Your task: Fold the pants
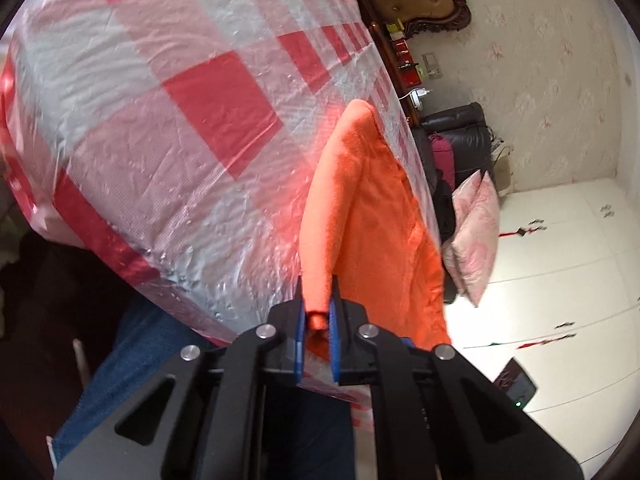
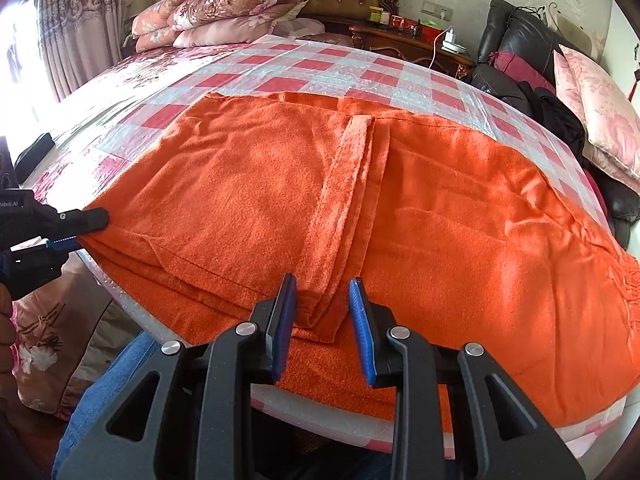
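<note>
Orange fleece pants (image 2: 400, 208) lie partly folded across the near edge of my red-and-white checked plastic sheet (image 2: 304, 68), their hem hanging over it toward my jeans. My left gripper (image 1: 318, 320) is clamped on a bunched corner of them at the sheet's left edge. My right gripper (image 2: 322, 320) hovers parted over the folded leg end, gripping nothing. Bare sheet stretches beyond toward the pillows (image 2: 224, 12). White lettering on the left gripper's body reads roughly "robot.AI".

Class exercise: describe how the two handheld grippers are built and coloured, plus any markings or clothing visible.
Both the left gripper and right gripper are matte black angular linkages with silver pivot bolts and ribbed blue finger pads. White lettering marks the left gripper's body. Blue jeans show below.
</note>
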